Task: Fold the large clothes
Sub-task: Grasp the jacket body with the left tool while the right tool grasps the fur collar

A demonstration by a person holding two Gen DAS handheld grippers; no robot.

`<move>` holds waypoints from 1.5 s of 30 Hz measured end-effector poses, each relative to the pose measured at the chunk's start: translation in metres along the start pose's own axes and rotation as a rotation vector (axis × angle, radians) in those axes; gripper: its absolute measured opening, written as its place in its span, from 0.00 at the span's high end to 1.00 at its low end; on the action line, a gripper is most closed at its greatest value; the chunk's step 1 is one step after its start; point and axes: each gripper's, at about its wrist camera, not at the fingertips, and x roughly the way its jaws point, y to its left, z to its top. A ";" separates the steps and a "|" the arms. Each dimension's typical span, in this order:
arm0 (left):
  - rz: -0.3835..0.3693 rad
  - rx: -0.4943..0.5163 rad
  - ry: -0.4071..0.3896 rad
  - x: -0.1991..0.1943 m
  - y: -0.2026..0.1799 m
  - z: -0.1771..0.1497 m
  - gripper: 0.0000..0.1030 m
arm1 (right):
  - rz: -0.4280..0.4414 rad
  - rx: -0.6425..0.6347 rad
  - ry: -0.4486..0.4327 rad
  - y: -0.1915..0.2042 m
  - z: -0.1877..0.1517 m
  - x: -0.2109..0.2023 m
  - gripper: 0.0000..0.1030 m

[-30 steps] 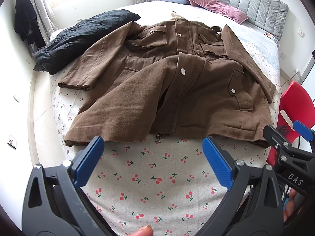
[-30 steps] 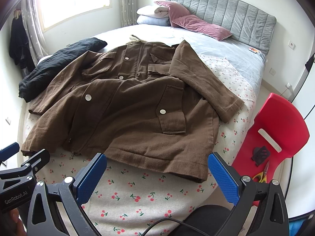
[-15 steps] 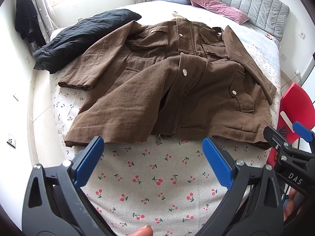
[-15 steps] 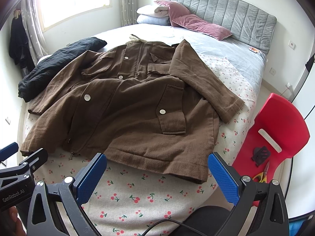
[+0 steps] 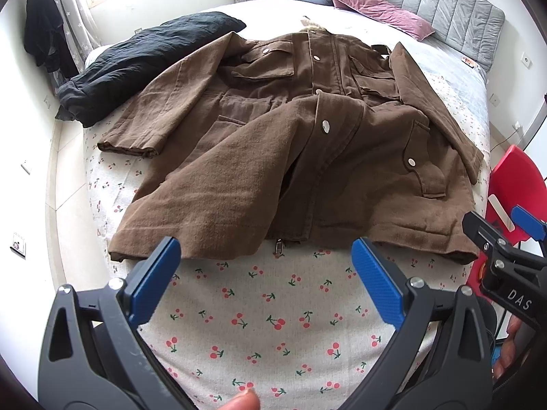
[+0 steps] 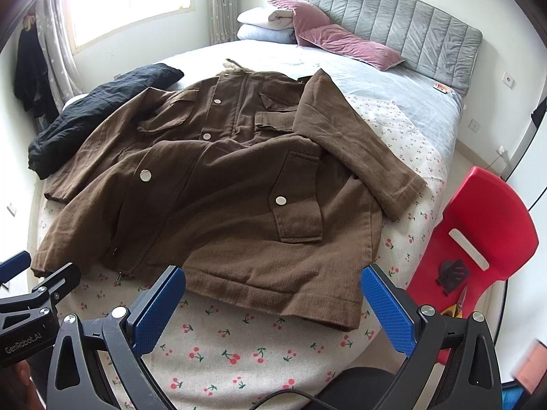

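A large brown jacket (image 5: 273, 143) lies spread front-up on the bed, sleeves out to both sides, hem toward me; it also shows in the right wrist view (image 6: 222, 188). My left gripper (image 5: 266, 280) is open and empty, hovering over the cherry-print sheet just short of the hem. My right gripper (image 6: 273, 304) is open and empty, near the hem's right part. Each gripper's edge shows in the other's view.
A black garment (image 5: 136, 65) lies at the bed's far left. Pillows (image 6: 307, 30) and a grey headboard (image 6: 410, 24) are at the far end. A red chair (image 6: 478, 239) stands right of the bed. The cherry-print sheet (image 5: 273, 324) covers the near bed.
Both grippers have edged slightly toward the jacket's hem. The jacket has not moved and both grippers stay open.
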 end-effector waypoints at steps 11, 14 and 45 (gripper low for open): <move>-0.107 0.083 -0.015 0.014 0.020 0.047 0.03 | 0.010 -0.096 -0.011 -0.007 0.049 0.024 0.00; -0.103 0.127 -0.016 0.021 0.034 0.081 0.03 | 0.045 -0.108 0.002 -0.016 0.079 0.040 0.00; -0.336 0.039 0.052 0.272 0.107 0.327 0.94 | 0.298 -0.195 0.063 0.105 0.412 0.293 0.09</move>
